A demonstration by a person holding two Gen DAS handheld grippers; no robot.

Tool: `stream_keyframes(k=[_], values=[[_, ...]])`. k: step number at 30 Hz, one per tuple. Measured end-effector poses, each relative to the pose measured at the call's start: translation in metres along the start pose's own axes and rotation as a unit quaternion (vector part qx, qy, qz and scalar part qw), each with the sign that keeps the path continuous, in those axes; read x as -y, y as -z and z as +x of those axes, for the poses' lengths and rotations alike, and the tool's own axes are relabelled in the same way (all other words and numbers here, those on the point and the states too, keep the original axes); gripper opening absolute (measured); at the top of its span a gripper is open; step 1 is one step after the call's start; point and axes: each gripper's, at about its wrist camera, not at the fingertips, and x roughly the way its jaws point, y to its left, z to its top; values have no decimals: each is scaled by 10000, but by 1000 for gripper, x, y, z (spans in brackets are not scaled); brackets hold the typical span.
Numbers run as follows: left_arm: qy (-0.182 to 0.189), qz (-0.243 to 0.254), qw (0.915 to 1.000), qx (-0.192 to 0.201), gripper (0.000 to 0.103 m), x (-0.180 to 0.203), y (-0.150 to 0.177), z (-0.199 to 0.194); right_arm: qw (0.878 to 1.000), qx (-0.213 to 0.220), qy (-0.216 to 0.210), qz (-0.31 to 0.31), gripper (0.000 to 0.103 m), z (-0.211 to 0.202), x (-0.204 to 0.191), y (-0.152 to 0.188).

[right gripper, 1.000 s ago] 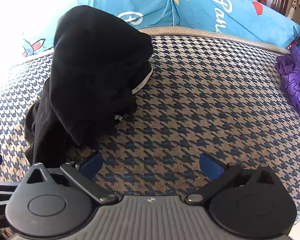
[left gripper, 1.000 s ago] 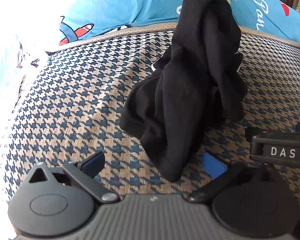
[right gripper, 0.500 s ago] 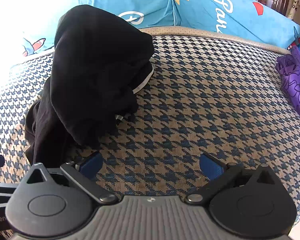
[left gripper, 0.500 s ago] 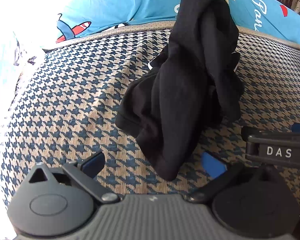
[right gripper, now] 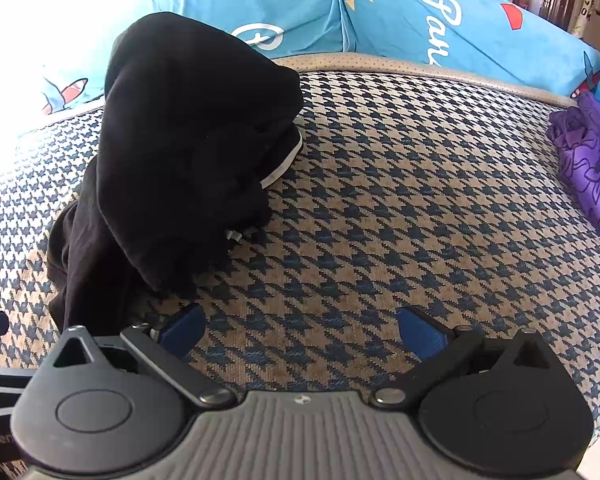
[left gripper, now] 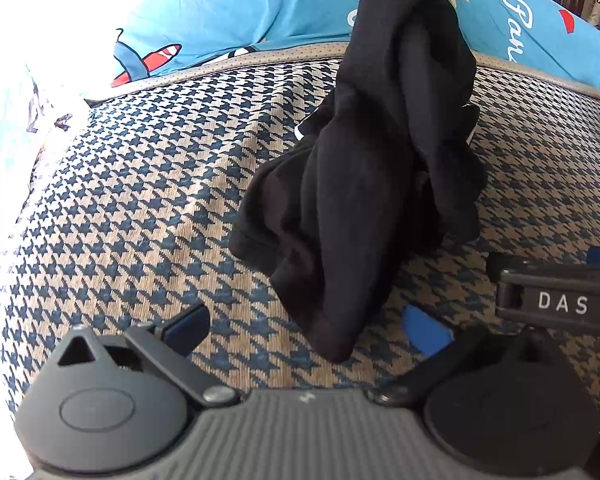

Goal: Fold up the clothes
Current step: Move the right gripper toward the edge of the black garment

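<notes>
A crumpled black garment lies heaped on the houndstooth cushion, with a thin white trim showing at its side. Its lowest fold hangs down between the blue pads of my left gripper, which is open and grips nothing. In the right wrist view the same black garment sits at the left, its near edge just above the left blue pad. My right gripper is open over bare cushion. The other gripper's body, marked DAS, shows at the right of the left wrist view.
Bright blue printed pillows line the back edge of the cushion. A purple floral cloth lies at the far right. A pale light-blue fabric lies at the far left. Strong glare washes out the upper left.
The left gripper has drifted slightly nearer the garment, whose lower fold now reaches between its pads. The right view has barely shifted. Both grippers stayed open.
</notes>
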Motion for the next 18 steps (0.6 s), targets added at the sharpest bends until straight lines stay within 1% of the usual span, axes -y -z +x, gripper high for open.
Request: stream_keyframes(k=[8,13,16,18], values=[[38,63,10000,41,103,-1,-1,1,9999,45,65,82,103,-5,4,0],[103,102,9999,72,103,0,3,0,9989,178,379,233,103,-9,14,-1],[149,106,9998,80,103,1,3,0,9980,150,500,349,103,-8,22,-2],[165,122,9998,89,103,3,4,0,9978,90,488,448,103,-8,28,-2]])
